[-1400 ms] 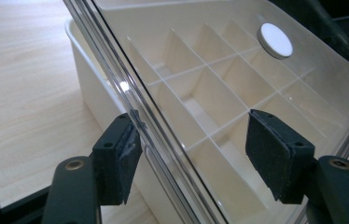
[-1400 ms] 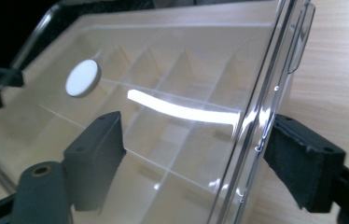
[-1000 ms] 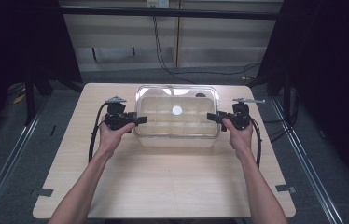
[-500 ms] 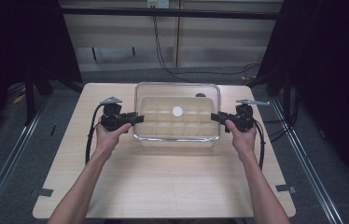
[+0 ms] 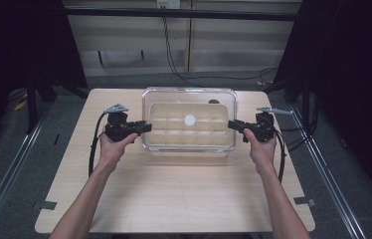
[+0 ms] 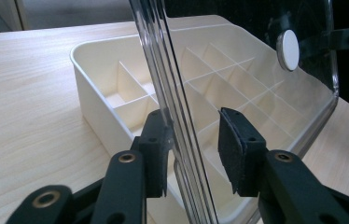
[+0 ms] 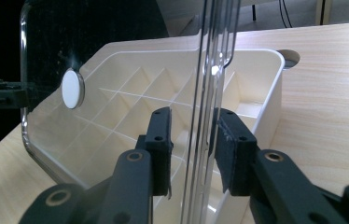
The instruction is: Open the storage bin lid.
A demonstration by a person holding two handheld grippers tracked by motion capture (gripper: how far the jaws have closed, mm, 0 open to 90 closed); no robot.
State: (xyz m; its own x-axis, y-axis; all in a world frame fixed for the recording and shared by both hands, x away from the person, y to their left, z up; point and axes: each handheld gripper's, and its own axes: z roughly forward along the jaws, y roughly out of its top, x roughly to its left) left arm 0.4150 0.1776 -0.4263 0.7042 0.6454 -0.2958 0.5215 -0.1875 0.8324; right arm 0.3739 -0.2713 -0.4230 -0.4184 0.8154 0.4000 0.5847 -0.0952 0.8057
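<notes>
A clear plastic lid (image 5: 174, 97) with a white round disc (image 5: 189, 120) at its middle hangs level over a cream tray (image 6: 88, 56) split into several compartments. My left gripper (image 5: 146, 127) holds the lid's left rim and my right gripper (image 5: 231, 124) holds its right rim. In the left gripper view the rim (image 6: 163, 70) runs between the jaws of the left gripper (image 6: 193, 140); in the right gripper view it (image 7: 210, 42) runs between those of the right gripper (image 7: 192, 140). Both pairs of jaws have just been closing onto that rim. The tray's compartments look empty.
The tray stands at the far middle of a pale wooden table (image 5: 184, 199). A round hole (image 7: 288, 57) lies in the tabletop just behind the tray. Metal rails run along the floor on both sides, and cables lie behind the table.
The lid's outline has grown a little and evened out in the high view, as if lifted off the tray. Both hands have stayed nearly where they were.
</notes>
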